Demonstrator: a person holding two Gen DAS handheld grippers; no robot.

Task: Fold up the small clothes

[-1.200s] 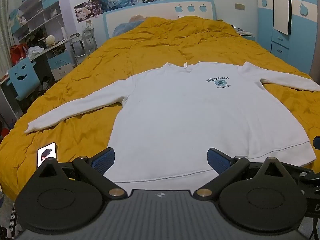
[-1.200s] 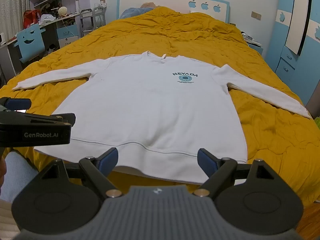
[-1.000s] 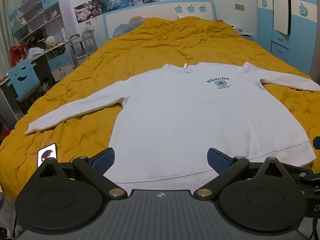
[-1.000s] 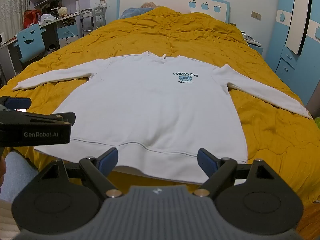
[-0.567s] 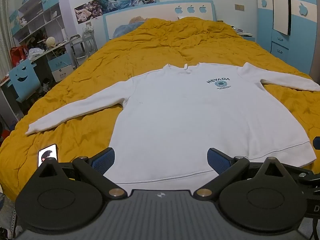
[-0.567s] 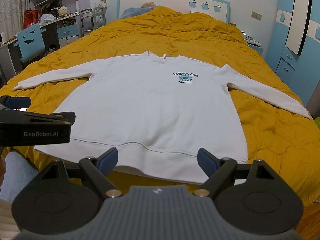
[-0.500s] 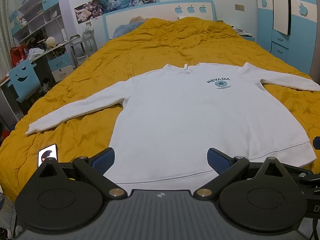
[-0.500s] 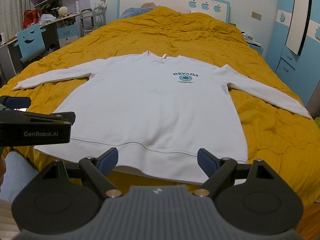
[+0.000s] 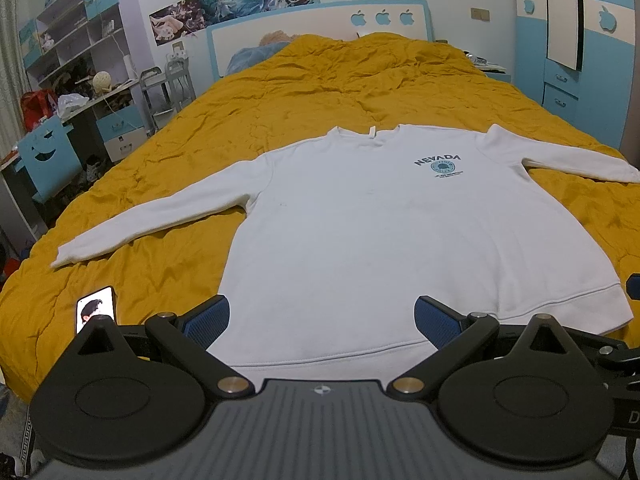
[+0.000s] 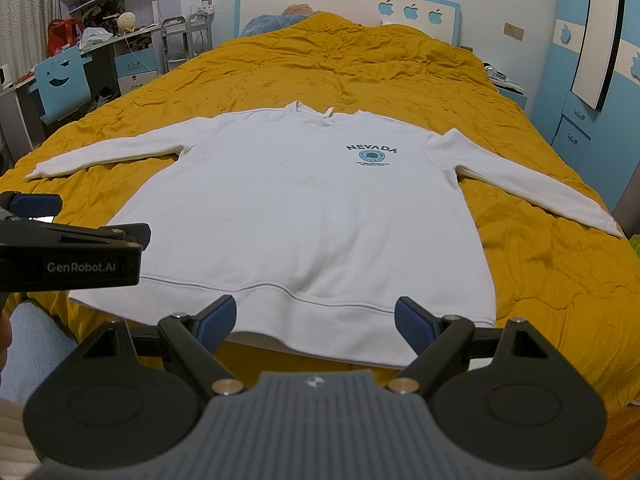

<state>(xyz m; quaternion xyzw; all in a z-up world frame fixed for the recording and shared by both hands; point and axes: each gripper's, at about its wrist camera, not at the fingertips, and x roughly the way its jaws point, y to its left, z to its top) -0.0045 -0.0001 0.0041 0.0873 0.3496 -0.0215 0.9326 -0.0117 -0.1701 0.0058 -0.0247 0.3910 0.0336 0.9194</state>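
Observation:
A white long-sleeved sweatshirt with a blue NEVADA print lies flat and face up on the yellow bedspread, both sleeves spread out, hem toward me. It also shows in the right wrist view. My left gripper is open and empty, just above the hem's left half. My right gripper is open and empty, over the hem's right half at the bed's near edge. The left gripper's side shows at the left of the right wrist view.
A phone with a lit screen lies on the bedspread near the near-left corner. A desk, blue chair and shelves stand to the left of the bed. A blue wardrobe stands to the right. The headboard is at the far end.

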